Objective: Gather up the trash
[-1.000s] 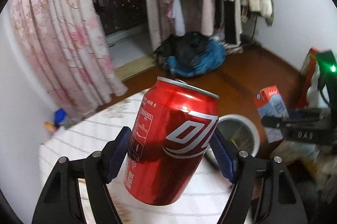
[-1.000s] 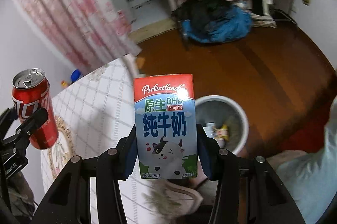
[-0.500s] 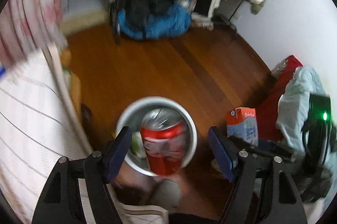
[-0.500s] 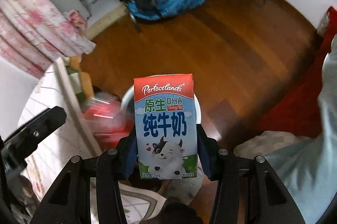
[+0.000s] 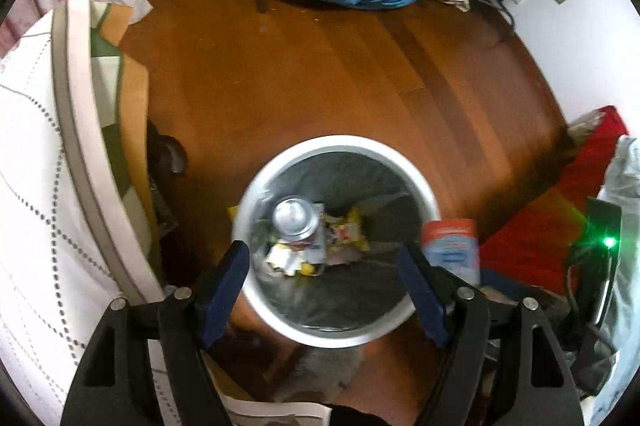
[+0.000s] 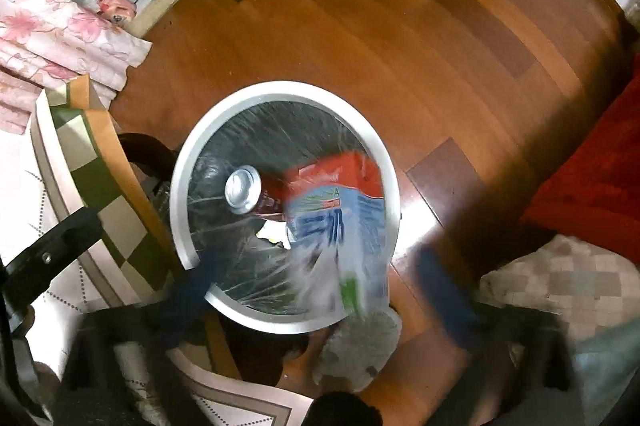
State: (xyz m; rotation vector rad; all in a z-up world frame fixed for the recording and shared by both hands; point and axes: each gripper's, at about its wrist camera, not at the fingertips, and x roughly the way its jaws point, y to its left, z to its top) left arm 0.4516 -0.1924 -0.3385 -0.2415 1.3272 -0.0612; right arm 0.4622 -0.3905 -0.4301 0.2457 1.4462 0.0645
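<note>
The bin [image 5: 416,182] stands on the wooden floor [image 5: 304,74] just right of the bench [image 5: 36,186], lined with a dark bag and holding the red can [image 5: 296,218], top up at its left side, on a heap of yellow and white wrappers [image 5: 344,230]. The left tool [image 5: 324,266] hangs over the bin, spread wide with nothing between its blue pads. In the right wrist view the right tool [image 6: 320,274] is blurred but spread, and the milk carton [image 6: 344,222], also blurred, is over the bin's right half, clear of both pads and overlapping the can.
</note>
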